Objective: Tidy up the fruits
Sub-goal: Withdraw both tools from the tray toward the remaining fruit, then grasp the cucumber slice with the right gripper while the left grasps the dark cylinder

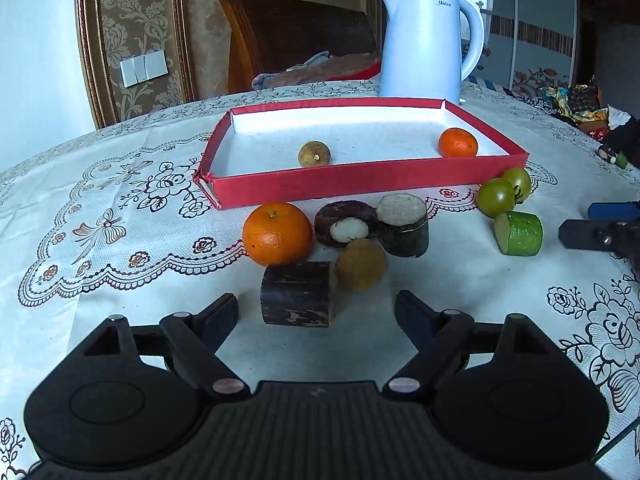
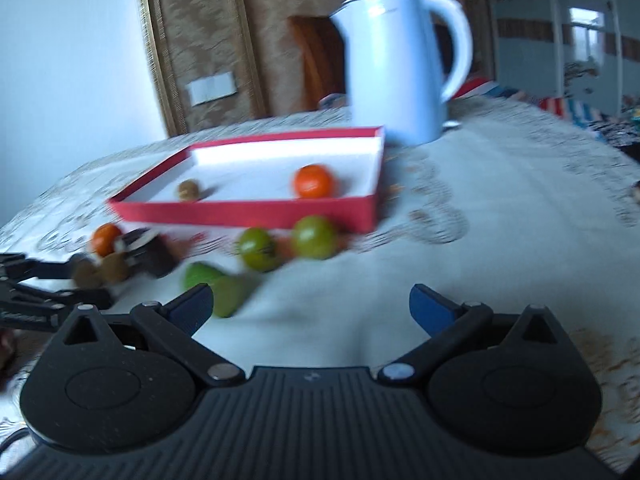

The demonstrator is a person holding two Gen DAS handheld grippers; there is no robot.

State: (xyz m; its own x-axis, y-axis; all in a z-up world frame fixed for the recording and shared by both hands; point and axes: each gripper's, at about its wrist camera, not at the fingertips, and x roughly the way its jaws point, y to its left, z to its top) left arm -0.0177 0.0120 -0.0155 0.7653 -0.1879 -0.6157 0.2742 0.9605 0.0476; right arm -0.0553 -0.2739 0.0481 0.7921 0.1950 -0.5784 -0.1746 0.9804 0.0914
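Left gripper (image 1: 316, 306) sits low over the lace tablecloth (image 1: 120, 216), fingers spread wide and holding nothing. Right between its fingertips lies a dark cylinder piece (image 1: 298, 294) on its side, and just past that, at about 1 o'clock, a tan round fruit (image 1: 361, 265) touches it. Crowded behind: an orange (image 1: 277, 234) at 11 o'clock, a cut mangosteen (image 1: 346, 223) showing white flesh, and a second dark cylinder (image 1: 404, 225) standing upright, all packed close together in front of the red tray (image 1: 360, 182).

Inside the tray, a small brownish fruit (image 1: 314, 154) near the middle and a tangerine (image 1: 458, 143) in the near right corner. Behind the tray at 12 o'clock stands a white electric kettle (image 1: 428, 40).

Off at 2 o'clock, two green tomatoes (image 1: 496, 197) sit against the tray's corner, with a cut green piece (image 1: 519, 233) just in front.

The right wrist view is blurred. Right gripper (image 2: 310, 306) is also spread apart and empty, the green piece just beyond its left fingertip (image 2: 192, 304).
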